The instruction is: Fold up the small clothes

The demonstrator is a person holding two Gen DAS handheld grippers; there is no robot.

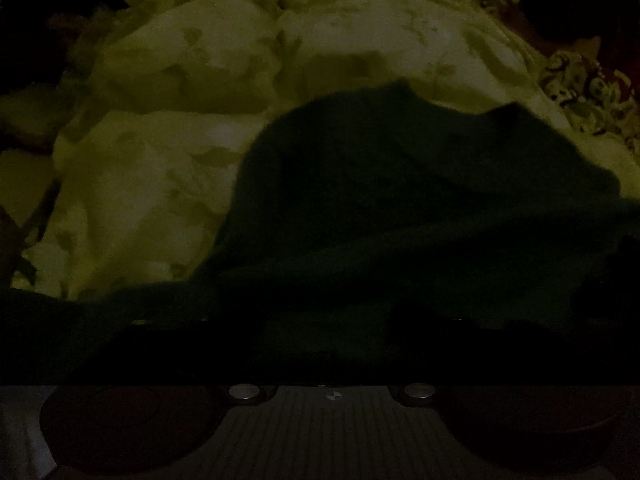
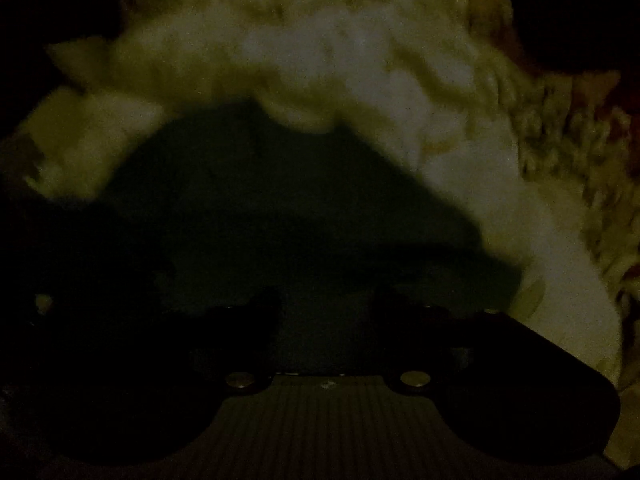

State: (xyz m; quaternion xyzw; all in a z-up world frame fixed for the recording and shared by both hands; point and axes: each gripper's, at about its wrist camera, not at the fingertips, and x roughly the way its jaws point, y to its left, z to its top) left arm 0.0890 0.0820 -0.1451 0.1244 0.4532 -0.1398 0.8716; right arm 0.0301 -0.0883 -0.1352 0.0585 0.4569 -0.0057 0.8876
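Note:
A dark green garment [image 1: 400,208] lies crumpled on a pale patterned quilt [image 1: 180,80]. In the left wrist view it fills the lower middle and right, reaching down to my left gripper [image 1: 328,344], whose fingers are lost in the dark. In the right wrist view, which is blurred, the same garment [image 2: 256,208] spreads ahead of my right gripper [image 2: 326,312]. Its two dark fingers [image 2: 264,312] stand apart over the cloth, with nothing visibly between them.
The quilt [image 2: 360,60] covers most of the surface. A cloth with a bold dark-and-light pattern [image 1: 588,92] lies at the right edge and also shows in the right wrist view [image 2: 580,152]. Dark shapes sit at the upper corners.

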